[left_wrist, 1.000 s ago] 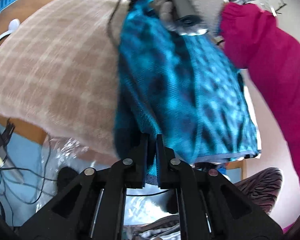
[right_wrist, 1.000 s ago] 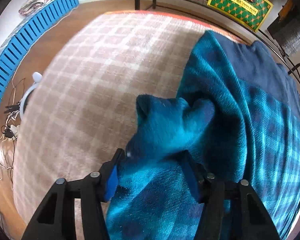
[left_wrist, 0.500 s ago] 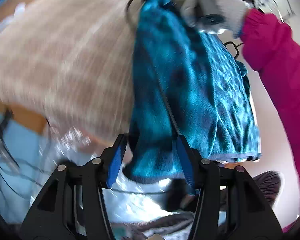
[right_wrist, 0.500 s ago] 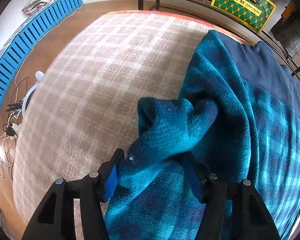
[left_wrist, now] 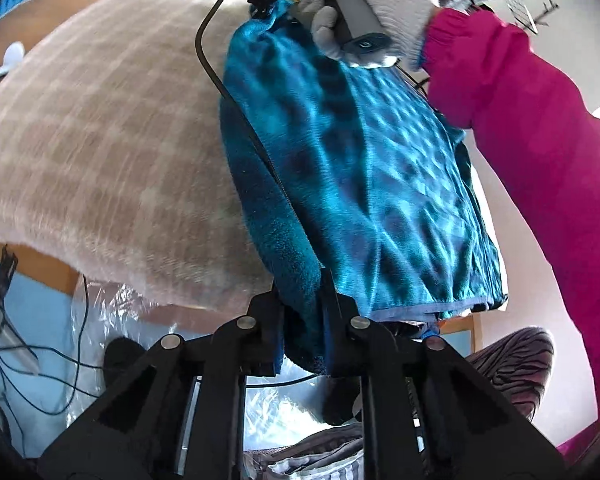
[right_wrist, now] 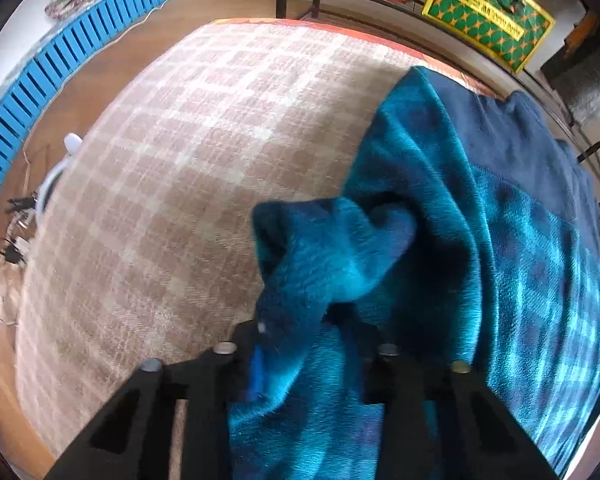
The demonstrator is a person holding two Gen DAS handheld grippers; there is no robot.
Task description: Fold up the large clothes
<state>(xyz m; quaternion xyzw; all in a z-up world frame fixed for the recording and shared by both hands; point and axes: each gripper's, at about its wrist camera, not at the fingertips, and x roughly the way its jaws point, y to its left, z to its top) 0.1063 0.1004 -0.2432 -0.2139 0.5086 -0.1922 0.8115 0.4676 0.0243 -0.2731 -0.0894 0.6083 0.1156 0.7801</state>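
While the teal plaid fleece garment (left_wrist: 364, 168) hangs stretched between both tools above the beige checked bed cover (right_wrist: 188, 184), the left tool (left_wrist: 302, 300) has just clenched on its thick lower edge at six o'clock. The right tool (right_wrist: 312, 344) has likewise just clamped on a bunched fold, held by a grey-gloved hand (left_wrist: 364, 12) at twelve o'clock in the left view, magenta sleeve (left_wrist: 540, 152) trailing toward three o'clock.
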